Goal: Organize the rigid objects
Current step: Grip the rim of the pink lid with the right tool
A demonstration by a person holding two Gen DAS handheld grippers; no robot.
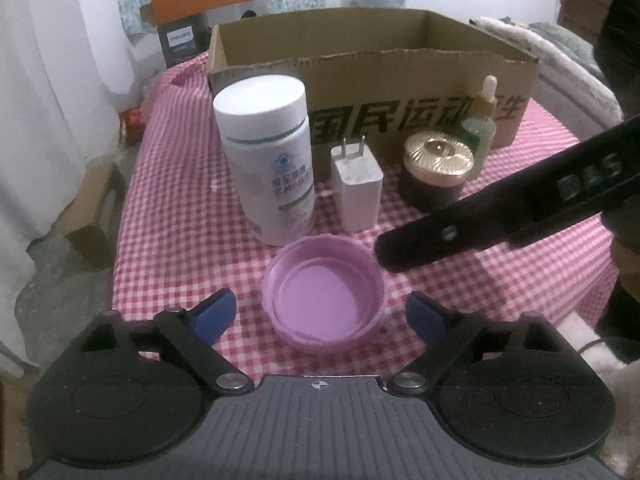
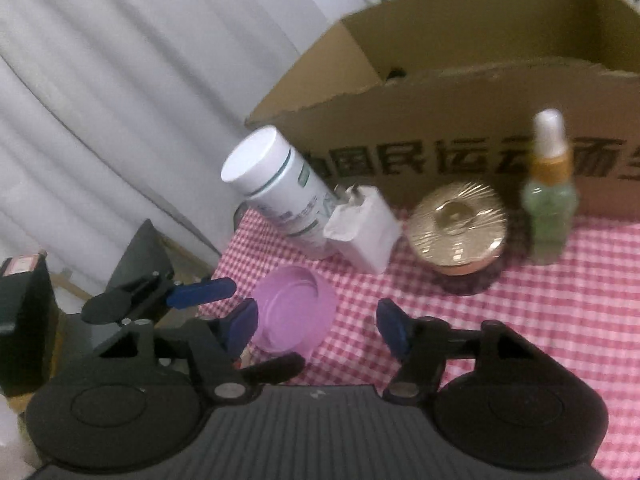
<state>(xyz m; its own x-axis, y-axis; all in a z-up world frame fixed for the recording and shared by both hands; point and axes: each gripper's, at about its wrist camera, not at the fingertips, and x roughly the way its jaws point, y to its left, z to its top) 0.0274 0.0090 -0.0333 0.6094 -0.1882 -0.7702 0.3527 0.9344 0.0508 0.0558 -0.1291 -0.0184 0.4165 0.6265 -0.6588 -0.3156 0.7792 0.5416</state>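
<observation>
Shallow pink lid (image 1: 323, 299) lies hollow-up, seemingly untouched, between the open left claw (image 1: 320, 314).

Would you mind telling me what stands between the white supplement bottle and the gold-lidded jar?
A white plug adapter stands upright, prongs up, between the white bottle and the gold-lidded jar; both wrist views show it.

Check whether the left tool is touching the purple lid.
Apart. In the left wrist view, the left tool is open, and checked tablecloth shows between each blue fingertip and the rim of the purple lid.
</observation>
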